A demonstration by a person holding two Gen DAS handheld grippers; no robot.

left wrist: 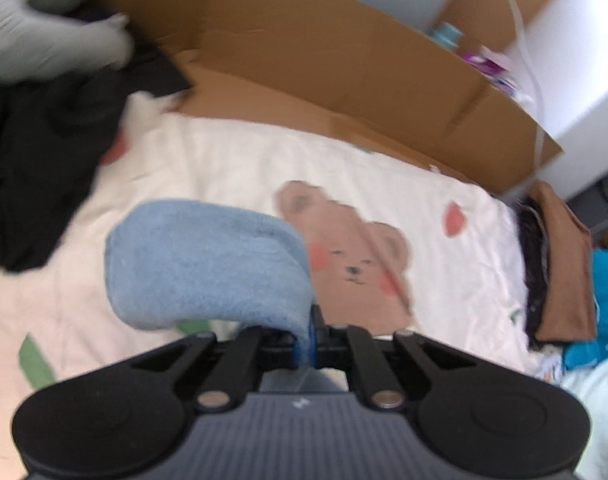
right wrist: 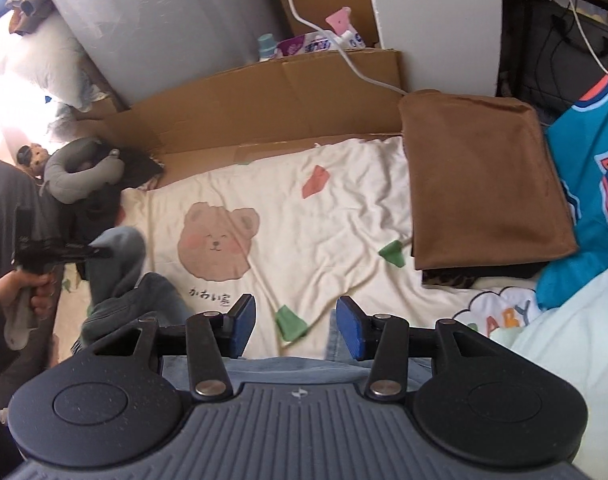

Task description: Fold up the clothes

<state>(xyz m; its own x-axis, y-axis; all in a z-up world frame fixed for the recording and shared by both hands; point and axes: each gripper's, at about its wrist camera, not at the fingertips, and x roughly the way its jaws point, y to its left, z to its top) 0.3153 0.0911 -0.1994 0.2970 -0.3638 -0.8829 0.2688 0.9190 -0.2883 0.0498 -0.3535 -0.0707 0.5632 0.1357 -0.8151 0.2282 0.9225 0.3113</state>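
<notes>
A pair of light blue jeans (left wrist: 208, 264) hangs in a fold over the cream bear-print sheet (left wrist: 232, 160). My left gripper (left wrist: 308, 336) is shut on an edge of this denim, which is pinched between its pads. In the right wrist view the same gripper (right wrist: 100, 253) shows at the far left in a person's hand (right wrist: 32, 292), with the jeans (right wrist: 120, 268) drooping below it. My right gripper (right wrist: 296, 328) stands open above the sheet (right wrist: 344, 216), nothing between its blue pads (right wrist: 350, 332). More denim (right wrist: 288, 368) lies just under its body.
A folded brown garment (right wrist: 484, 184) rests on a dark one at the right, beside a teal jersey (right wrist: 584, 200). Cardboard (right wrist: 264, 96) lines the far side of the bed. Black clothes (left wrist: 32, 160) and a grey neck pillow (right wrist: 80, 176) lie at the left.
</notes>
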